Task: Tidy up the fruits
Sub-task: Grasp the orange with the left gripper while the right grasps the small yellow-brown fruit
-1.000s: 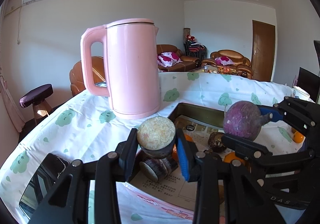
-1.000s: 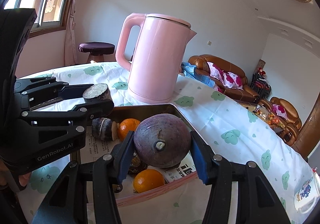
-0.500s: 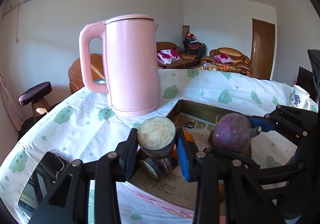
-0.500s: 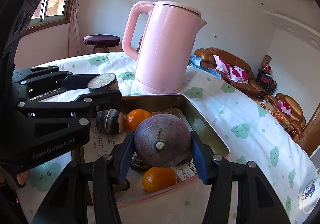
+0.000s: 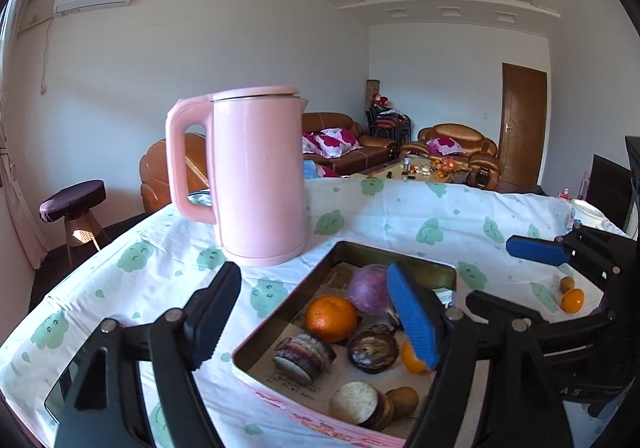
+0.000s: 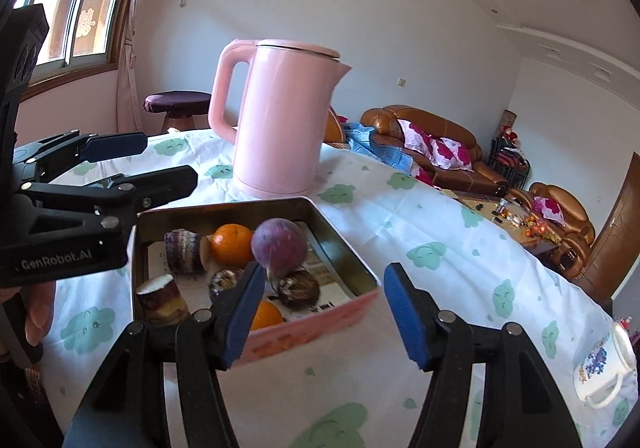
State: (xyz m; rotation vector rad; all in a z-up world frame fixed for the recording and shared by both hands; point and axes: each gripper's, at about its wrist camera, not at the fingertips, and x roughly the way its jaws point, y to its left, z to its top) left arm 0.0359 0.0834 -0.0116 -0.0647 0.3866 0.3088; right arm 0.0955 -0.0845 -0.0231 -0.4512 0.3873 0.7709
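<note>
A pink tin tray (image 5: 288,292) (image 6: 344,240) on the table holds several fruits. The round purple fruit (image 5: 368,290) (image 6: 280,248) lies at its far side beside an orange (image 5: 331,318) (image 6: 232,244). A cut piece with a pale face (image 5: 354,402) (image 6: 160,298) sits at the near edge. My left gripper (image 5: 316,320) is open and empty, just above the tray's near left corner. My right gripper (image 6: 320,312) is open and empty above the tray's near right corner; it also shows in the left wrist view (image 5: 536,250).
A tall pink kettle (image 5: 256,175) (image 6: 280,119) stands just behind the tray. A loose orange (image 5: 572,300) and a small brown fruit (image 5: 566,283) lie on the cloth at right. A white mug (image 6: 604,372) sits near the table's right edge.
Both grippers have opened and pulled back upward. The purple fruit and the cut piece, held before, now lie in the tray.
</note>
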